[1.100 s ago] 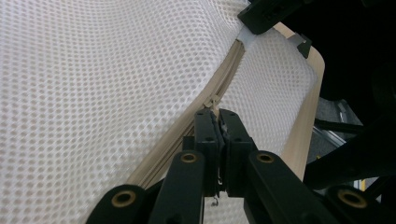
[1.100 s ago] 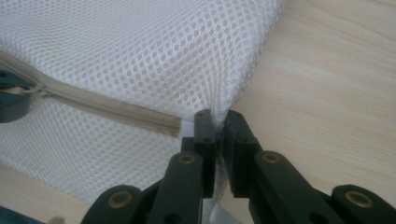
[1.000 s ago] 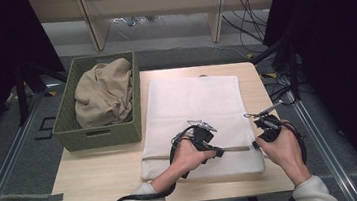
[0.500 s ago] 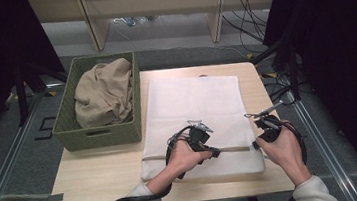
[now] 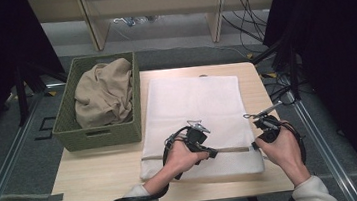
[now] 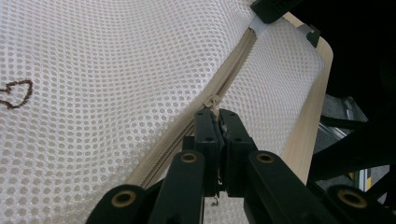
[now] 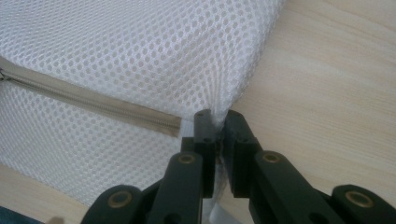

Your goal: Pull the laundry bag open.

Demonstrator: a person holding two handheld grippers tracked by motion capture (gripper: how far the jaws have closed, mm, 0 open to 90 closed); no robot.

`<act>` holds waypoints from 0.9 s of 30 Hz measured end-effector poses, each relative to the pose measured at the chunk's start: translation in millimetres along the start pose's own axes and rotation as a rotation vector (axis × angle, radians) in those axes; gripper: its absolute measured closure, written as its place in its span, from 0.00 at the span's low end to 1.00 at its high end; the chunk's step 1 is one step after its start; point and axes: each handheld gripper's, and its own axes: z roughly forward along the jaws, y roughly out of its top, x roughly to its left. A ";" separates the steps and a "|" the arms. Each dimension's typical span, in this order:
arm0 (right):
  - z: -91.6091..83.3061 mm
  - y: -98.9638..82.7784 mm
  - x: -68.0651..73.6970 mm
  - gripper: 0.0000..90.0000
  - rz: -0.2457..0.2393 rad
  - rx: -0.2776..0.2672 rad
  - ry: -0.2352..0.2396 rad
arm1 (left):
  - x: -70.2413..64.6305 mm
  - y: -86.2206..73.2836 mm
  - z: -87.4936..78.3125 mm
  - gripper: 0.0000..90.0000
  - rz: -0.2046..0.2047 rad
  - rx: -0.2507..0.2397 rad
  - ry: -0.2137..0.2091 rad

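1. The left gripper [image 6: 217,122] has its jaws pinched together on the zip pull [image 6: 213,101] of the white mesh bag [image 5: 195,114].
2. The right gripper [image 7: 215,122] is clamped on the bag's mesh at the zip's [image 7: 93,102] end, by the table's [image 5: 99,176] right edge.
3. One bag, lying flat mid-table; one zip; two grippers.
4. Further left, one green basket [image 5: 72,134] holds a tan cloth [image 5: 102,91], clear of the work.

floor [image 5: 30,146]: grey, with metal rails
table [image 5: 99,179]: light wood
shelf legs [image 5: 92,19]: pale, behind table
curtains [image 5: 341,38]: black, both sides
cables [image 5: 247,8]: on floor
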 end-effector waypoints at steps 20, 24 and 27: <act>-2.3 0.2 6.5 0.95 0.048 0.034 0.003 | 0.9 -1.7 -1.9 0.96 -0.007 0.001 -0.004; -2.2 0.2 6.7 0.95 0.048 0.036 0.004 | 1.6 -1.6 -3.4 0.96 -0.004 0.008 -0.005; -2.8 0.3 7.2 0.95 0.049 0.036 0.005 | 2.7 -1.7 -4.9 0.96 -0.001 0.014 0.007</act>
